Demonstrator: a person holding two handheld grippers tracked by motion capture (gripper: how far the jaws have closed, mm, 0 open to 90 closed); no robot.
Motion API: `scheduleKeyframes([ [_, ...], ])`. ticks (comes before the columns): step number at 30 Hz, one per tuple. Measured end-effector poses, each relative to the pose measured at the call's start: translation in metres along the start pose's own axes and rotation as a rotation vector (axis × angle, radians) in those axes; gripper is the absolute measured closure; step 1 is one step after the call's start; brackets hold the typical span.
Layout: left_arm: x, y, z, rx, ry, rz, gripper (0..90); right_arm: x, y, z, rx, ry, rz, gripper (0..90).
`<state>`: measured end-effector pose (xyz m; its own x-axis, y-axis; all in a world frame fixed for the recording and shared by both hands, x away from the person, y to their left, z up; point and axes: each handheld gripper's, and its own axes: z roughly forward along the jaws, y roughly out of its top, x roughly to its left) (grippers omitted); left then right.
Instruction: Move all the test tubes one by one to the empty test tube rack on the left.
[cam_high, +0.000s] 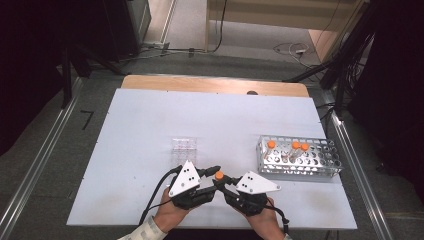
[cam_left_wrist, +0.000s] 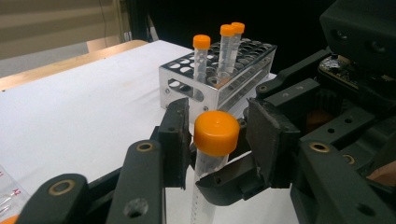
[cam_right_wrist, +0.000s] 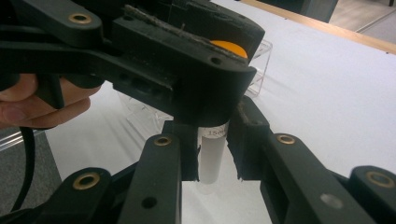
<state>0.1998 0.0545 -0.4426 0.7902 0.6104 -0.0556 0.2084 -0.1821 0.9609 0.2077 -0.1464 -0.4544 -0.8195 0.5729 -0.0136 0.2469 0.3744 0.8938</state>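
Observation:
A clear tube with an orange cap (cam_high: 219, 175) stands upright between both grippers near the table's front middle. My right gripper (cam_right_wrist: 213, 154) is shut on the tube's body (cam_right_wrist: 212, 161), its pads pressed on either side below the printed band. My left gripper (cam_left_wrist: 217, 135) comes in from the opposite side with its jaws around the orange cap (cam_left_wrist: 216, 133). One pad sits against the cap and a narrow gap shows at the other. In the high view the left gripper (cam_high: 214, 171) and right gripper (cam_high: 223, 181) meet tip to tip at the cap.
A metal tube rack (cam_high: 320, 167) at the right holds three orange-capped tubes (cam_left_wrist: 201, 56). A small clear plastic box (cam_high: 184, 149) sits just behind the grippers. The white table (cam_high: 150, 120) has a wooden far edge.

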Motion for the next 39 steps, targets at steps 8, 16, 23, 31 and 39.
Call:
scheduleKeyframes([
  [8, 0.000, -0.002, 0.000, -0.006, 0.003, -0.003, 68.1, 0.000, 0.000, -0.001, -0.006, -0.001, 0.004, 71.9],
  [16, 0.000, -0.001, 0.000, -0.010, 0.002, -0.009, 69.9, 0.000, 0.000, -0.002, -0.011, 0.000, 0.003, 71.5],
  [23, 0.002, 0.001, -0.004, -0.027, 0.000, -0.023, 70.1, -0.001, 0.000, -0.001, -0.004, 0.022, 0.009, 47.3],
  [31, 0.009, 0.009, -0.014, -0.058, -0.012, -0.072, 70.1, -0.007, -0.003, 0.003, 0.039, 0.014, 0.037, 29.0],
  [39, 0.012, 0.021, -0.041, -0.083, -0.002, -0.093, 70.0, -0.013, -0.007, -0.005, 0.036, -0.014, 0.054, 27.4],
])
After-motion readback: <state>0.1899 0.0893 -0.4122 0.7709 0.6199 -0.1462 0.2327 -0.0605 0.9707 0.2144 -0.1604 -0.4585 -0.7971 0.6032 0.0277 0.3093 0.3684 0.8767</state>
